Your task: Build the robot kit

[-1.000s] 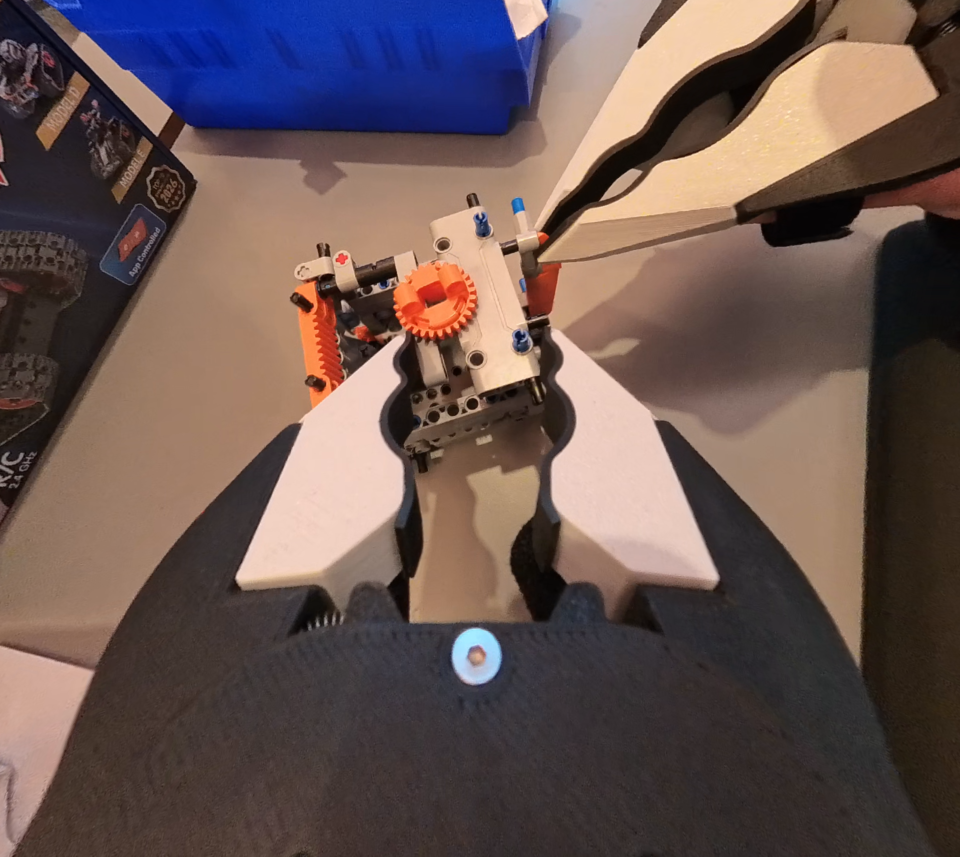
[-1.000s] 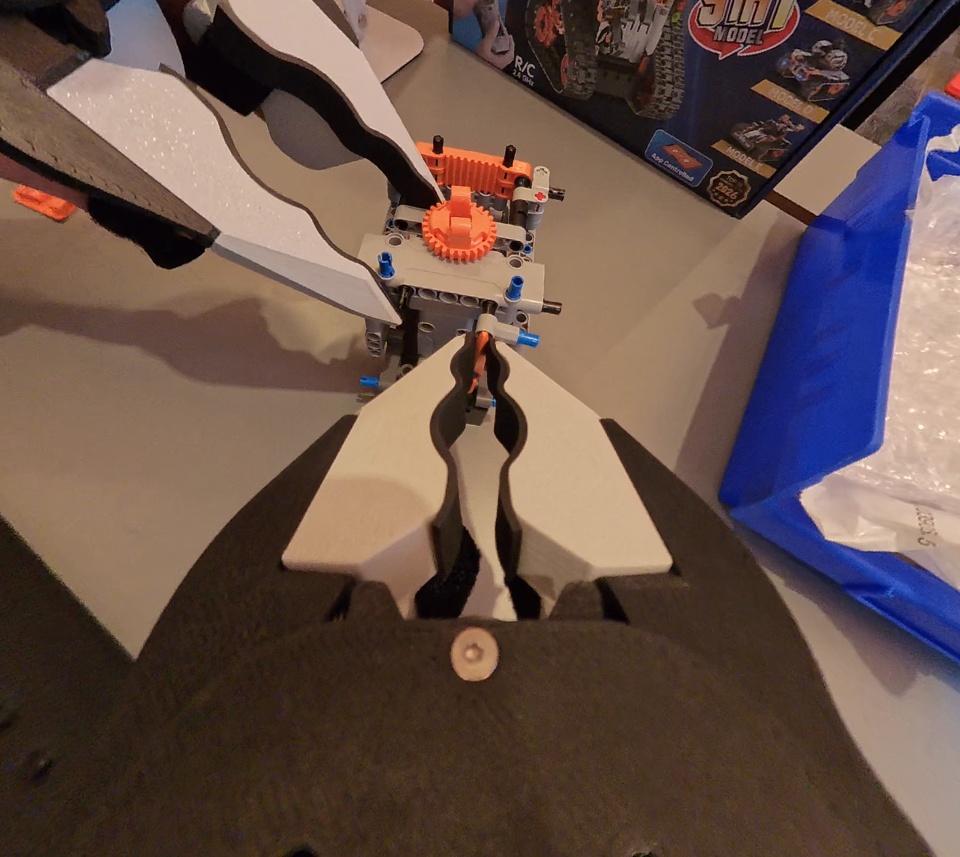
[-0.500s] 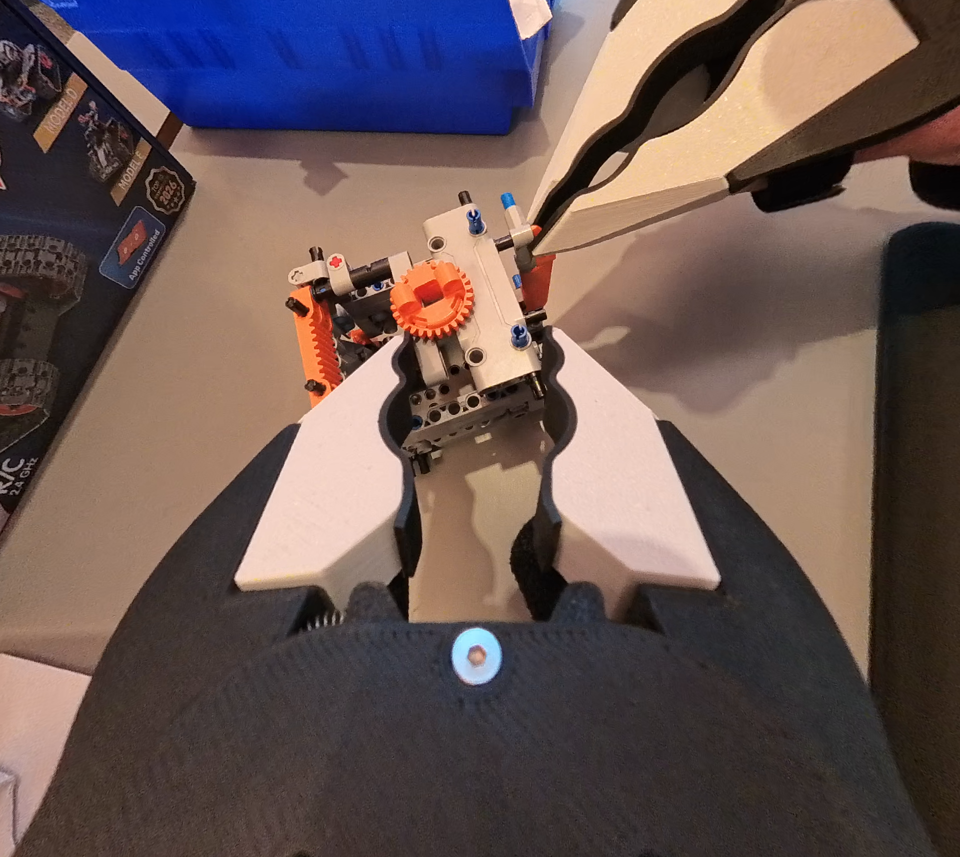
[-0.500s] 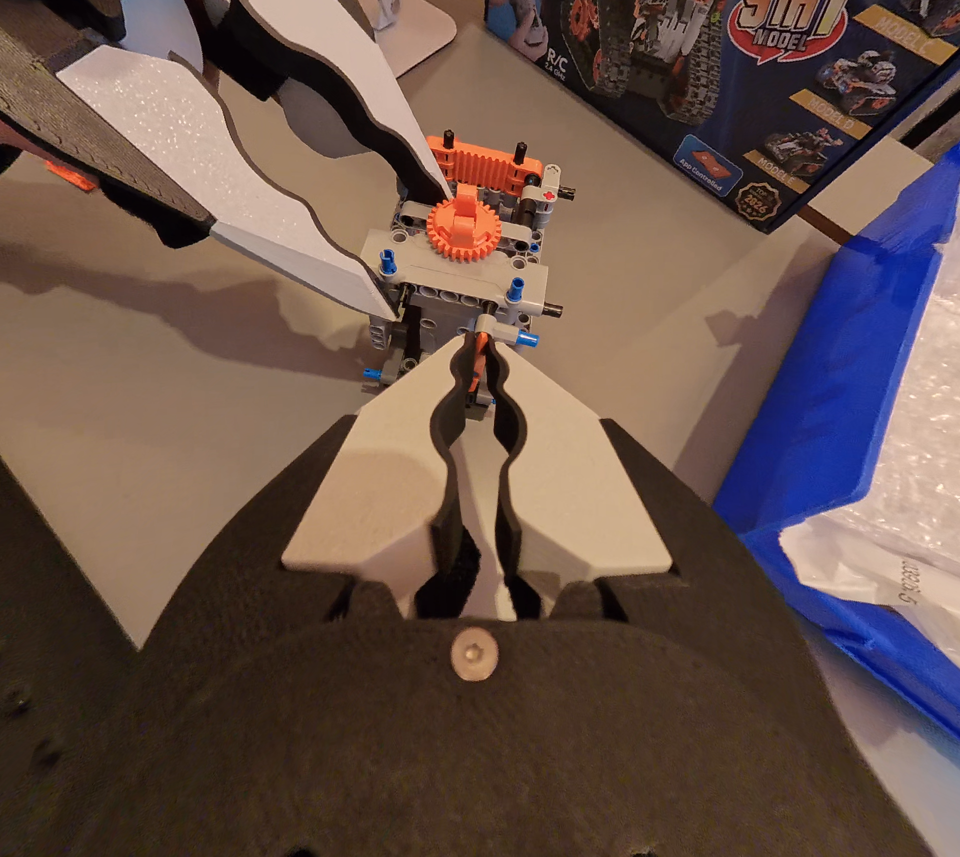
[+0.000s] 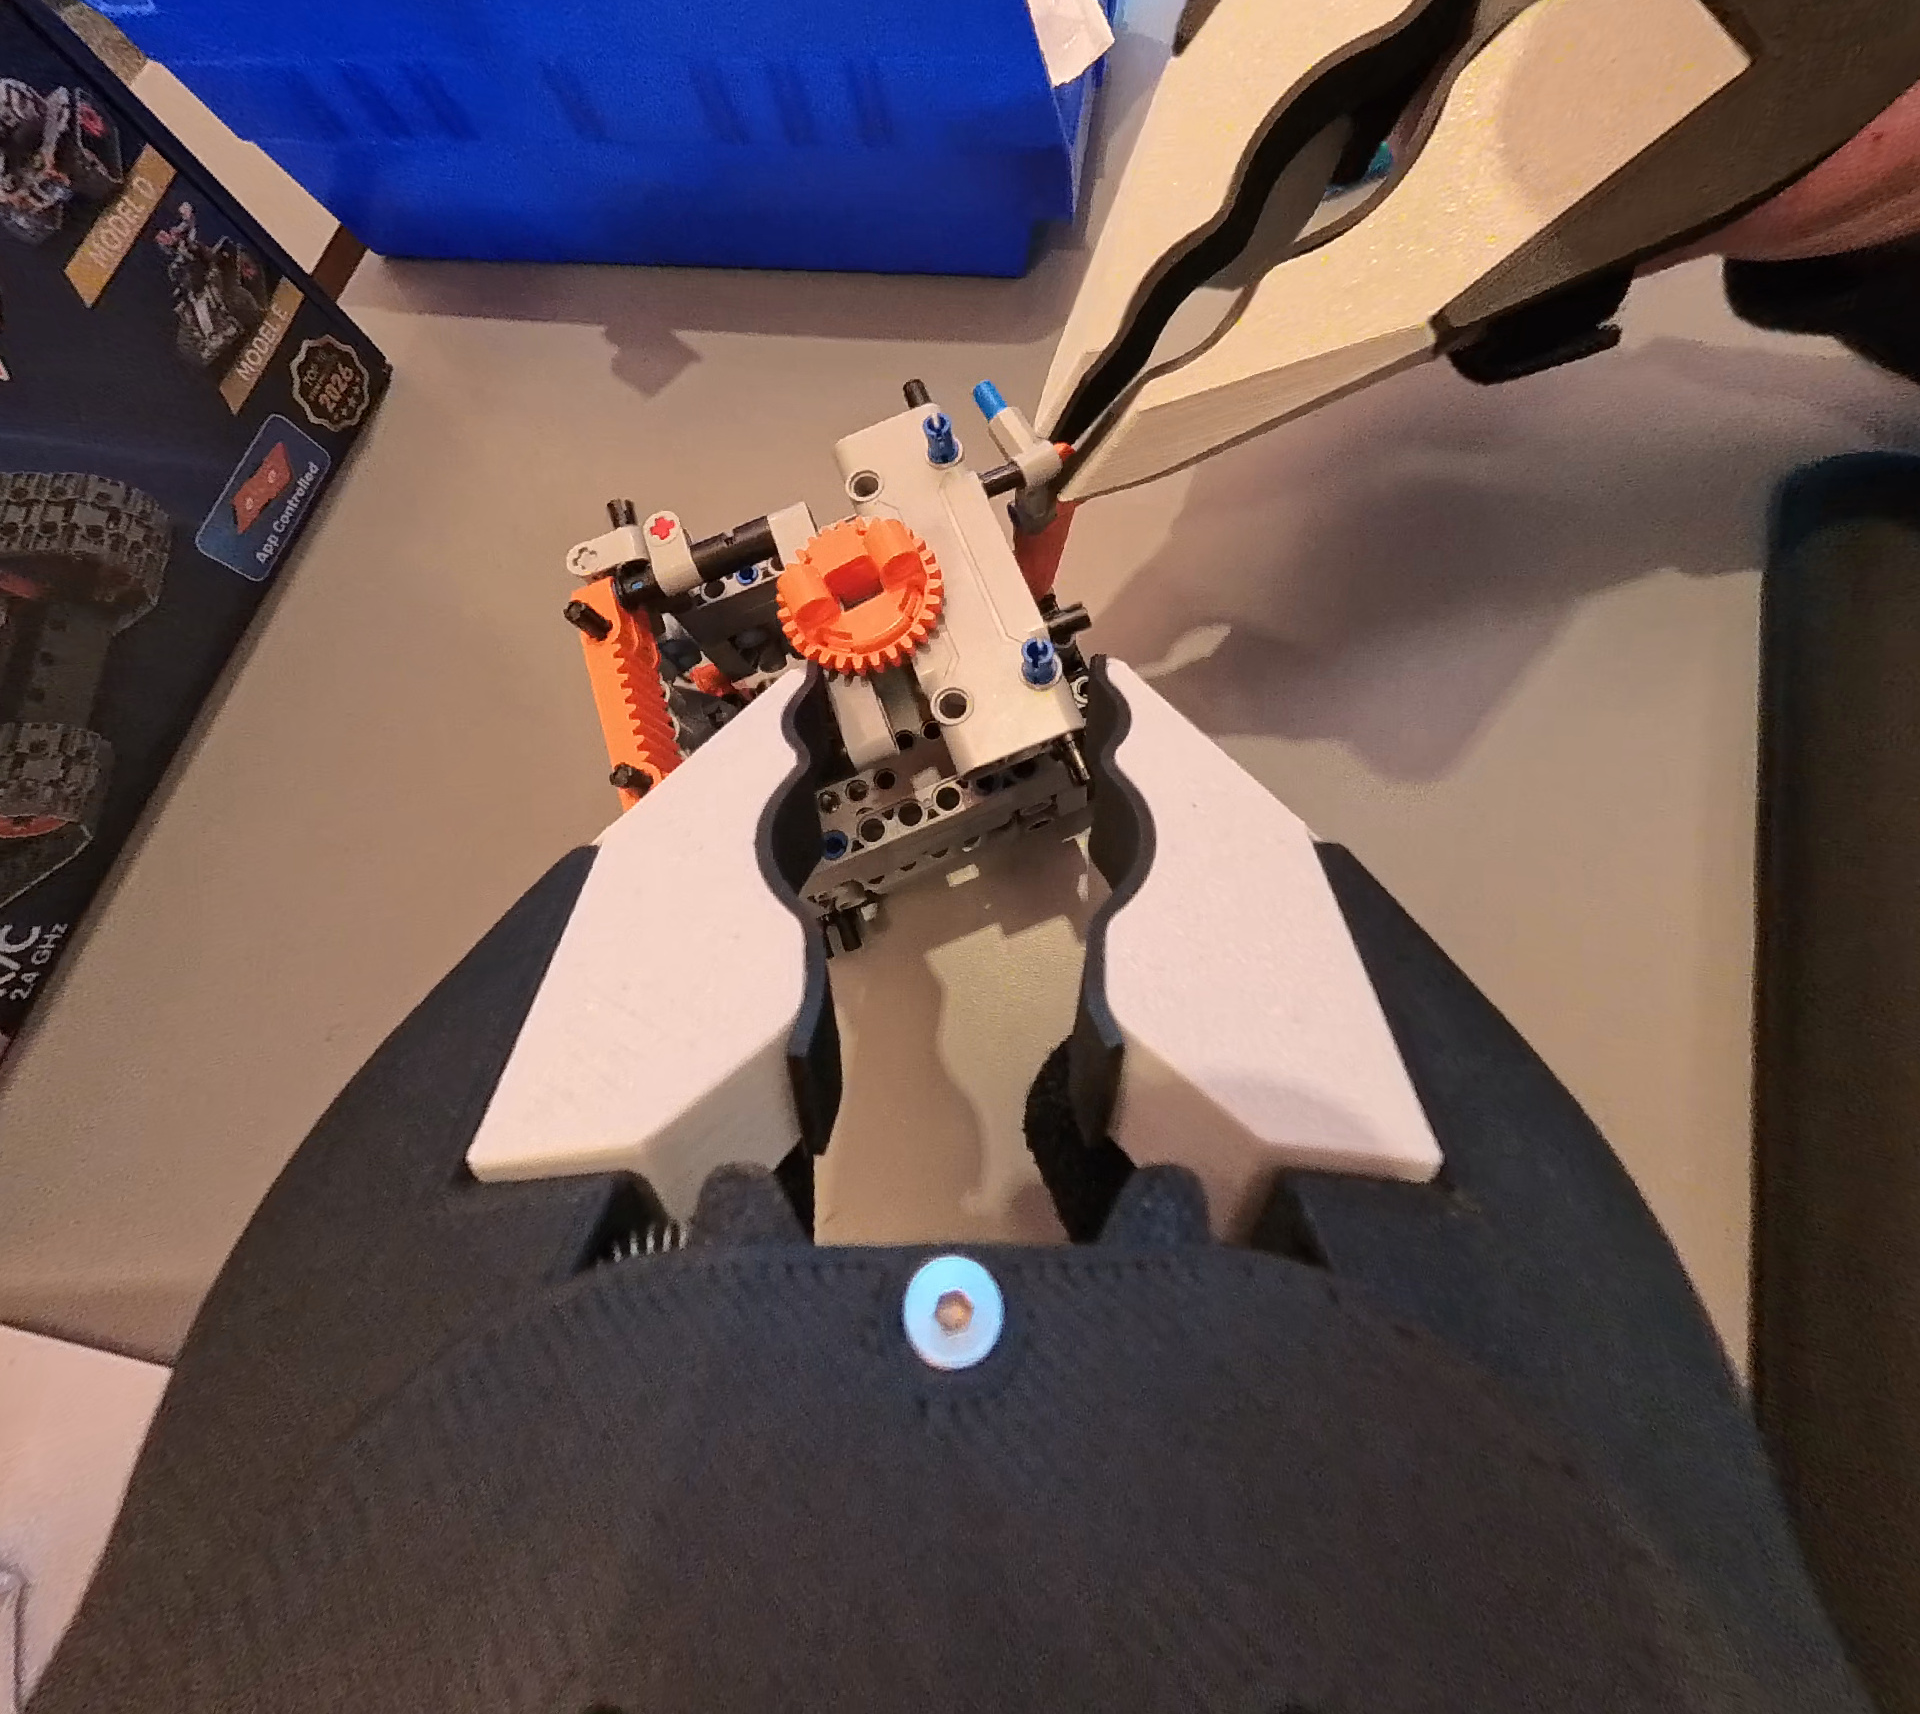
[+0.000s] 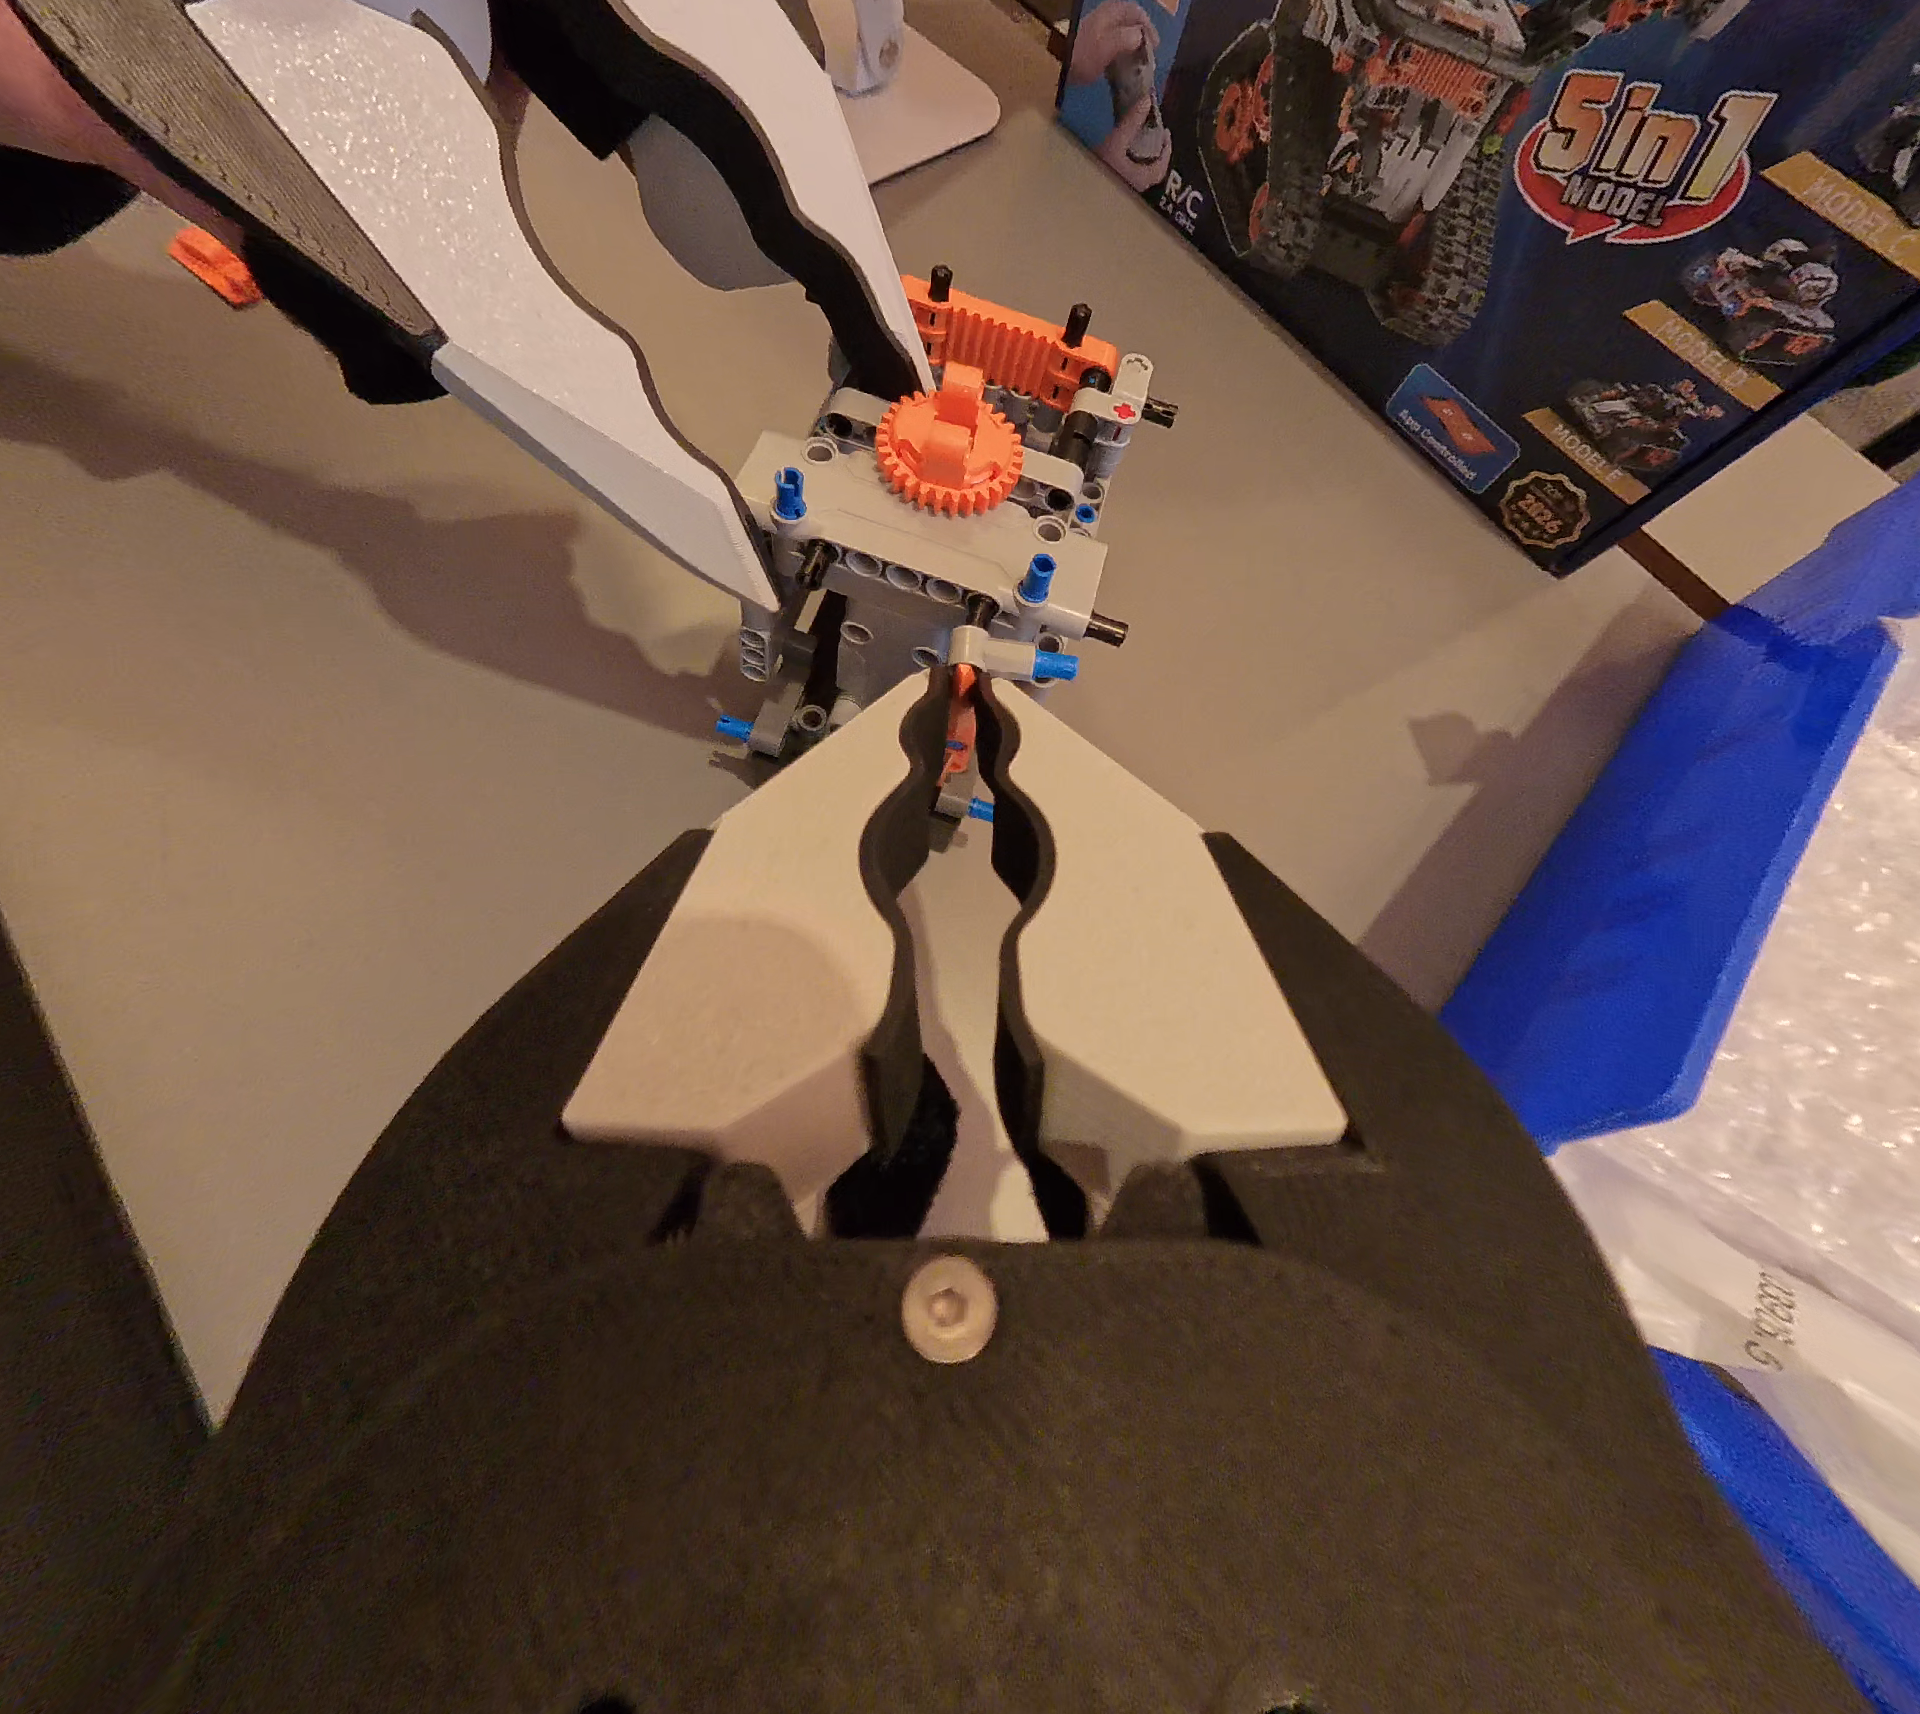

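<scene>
Both tools barely shifted vs 1 s ago, only the right one tipped up a bit. Left tool point(image 5: 951, 729) is clamped on the grey brick assembly point(image 5: 935, 615), which sits on the table point(image 5: 436, 729). Right tool point(image 6: 961, 688) is pinched on a thin orange piece point(image 6: 961, 729) at the assembly's side, long axis upright. Can't see how it attaches, tool tips hide that.

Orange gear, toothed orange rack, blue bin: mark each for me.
orange gear point(image 5: 858, 594), left wrist view, on its hub.
toothed orange rack point(image 6: 1006, 338), right wrist view, on its ribbed face.
blue bin point(image 5: 623, 126), left wrist view, on its front wall.
</scene>
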Demonstrator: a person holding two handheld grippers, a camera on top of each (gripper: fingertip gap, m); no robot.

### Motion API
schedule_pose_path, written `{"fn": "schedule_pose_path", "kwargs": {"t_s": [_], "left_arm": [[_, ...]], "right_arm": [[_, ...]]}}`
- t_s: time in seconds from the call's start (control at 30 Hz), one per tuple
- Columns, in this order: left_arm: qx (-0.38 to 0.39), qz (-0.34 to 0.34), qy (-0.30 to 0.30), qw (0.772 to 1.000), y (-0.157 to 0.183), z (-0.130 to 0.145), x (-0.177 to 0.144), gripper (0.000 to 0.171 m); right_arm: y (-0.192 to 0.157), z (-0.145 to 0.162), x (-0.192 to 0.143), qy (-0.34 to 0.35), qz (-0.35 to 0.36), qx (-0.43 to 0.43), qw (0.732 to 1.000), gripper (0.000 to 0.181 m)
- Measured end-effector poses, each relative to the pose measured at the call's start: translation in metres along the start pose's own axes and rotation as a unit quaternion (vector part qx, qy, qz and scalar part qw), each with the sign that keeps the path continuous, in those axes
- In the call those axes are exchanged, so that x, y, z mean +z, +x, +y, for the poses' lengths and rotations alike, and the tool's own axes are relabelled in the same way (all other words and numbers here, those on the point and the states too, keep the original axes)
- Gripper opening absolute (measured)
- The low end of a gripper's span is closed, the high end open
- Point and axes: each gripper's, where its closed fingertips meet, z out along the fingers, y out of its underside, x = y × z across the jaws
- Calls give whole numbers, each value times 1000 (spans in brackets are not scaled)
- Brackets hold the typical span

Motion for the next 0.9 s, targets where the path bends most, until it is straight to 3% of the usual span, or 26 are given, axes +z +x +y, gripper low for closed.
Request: {"fn": "schedule_pose_path", "kwargs": {"t_s": [0.2,0.33,0.43,0.53,0.67,0.73,0.9], "left_arm": [[4,6,-1,1000,4,-1,0,47],[-5,20,4,1000,5,-2,-3,47],[-4,34,14,999,6,-5,-7,48],[-8,48,18,999,8,-7,-10,52],[-11,53,21,998,9,-9,-7,60],[-14,53,24,998,10,-10,-4,67],[-31,45,13,998,12,-9,7,76]], "right_arm": [[-4,2,-7,41,-40,29,998,2],[-12,-9,-26,116,-105,59,986,2],[-30,-27,-51,206,-202,71,955,2],[-48,-46,-89,298,-310,77,899,2],[-61,-52,-106,326,-360,63,872,2],[-57,-53,-101,322,-341,65,881,2],[-33,-35,-61,227,-216,80,946,2]]}}
